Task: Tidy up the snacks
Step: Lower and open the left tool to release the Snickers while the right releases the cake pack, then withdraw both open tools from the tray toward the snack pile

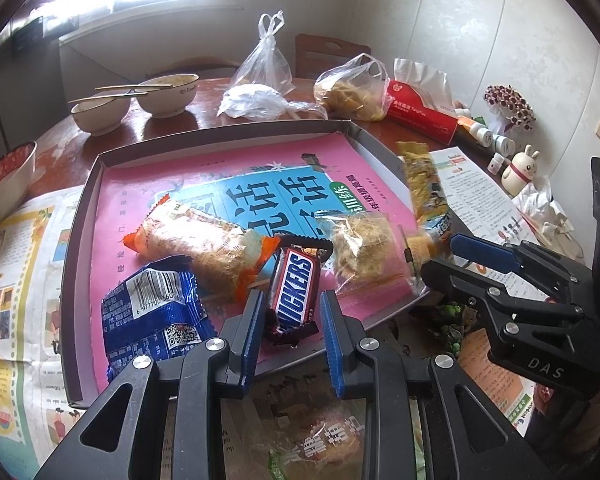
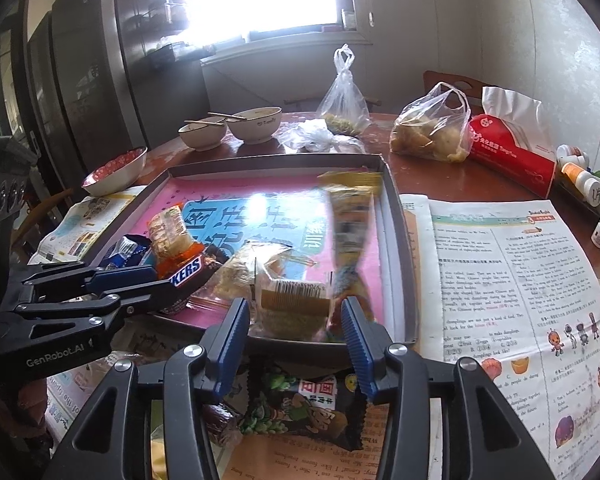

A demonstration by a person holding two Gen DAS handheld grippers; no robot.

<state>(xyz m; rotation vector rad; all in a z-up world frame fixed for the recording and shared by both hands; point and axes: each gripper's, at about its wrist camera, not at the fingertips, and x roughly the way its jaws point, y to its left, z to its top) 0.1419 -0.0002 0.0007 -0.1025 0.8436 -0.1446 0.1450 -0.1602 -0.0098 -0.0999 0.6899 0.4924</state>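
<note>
A grey tray (image 1: 82, 216) with a pink book in it holds several snacks. My left gripper (image 1: 291, 330) is open, its blue pads on either side of the near end of a Snickers bar (image 1: 294, 286) that lies in the tray. A blue packet (image 1: 152, 312), an orange-ended cracker pack (image 1: 200, 242) and a clear pack of biscuits (image 1: 360, 250) lie around it. My right gripper (image 2: 294, 334) is open at the tray's near edge. A yellow packet (image 2: 350, 236), blurred, stands on end just beyond it. The right gripper also shows in the left wrist view (image 1: 456, 252).
A dark green snack packet (image 2: 304, 408) and a clear wrapped snack (image 1: 320, 444) lie on newspaper (image 2: 512, 280) in front of the tray. Two bowls with chopsticks (image 1: 168, 94), plastic bags (image 1: 350, 88), a red tissue pack (image 1: 424, 112) and small bottles (image 1: 496, 142) stand behind and to the right.
</note>
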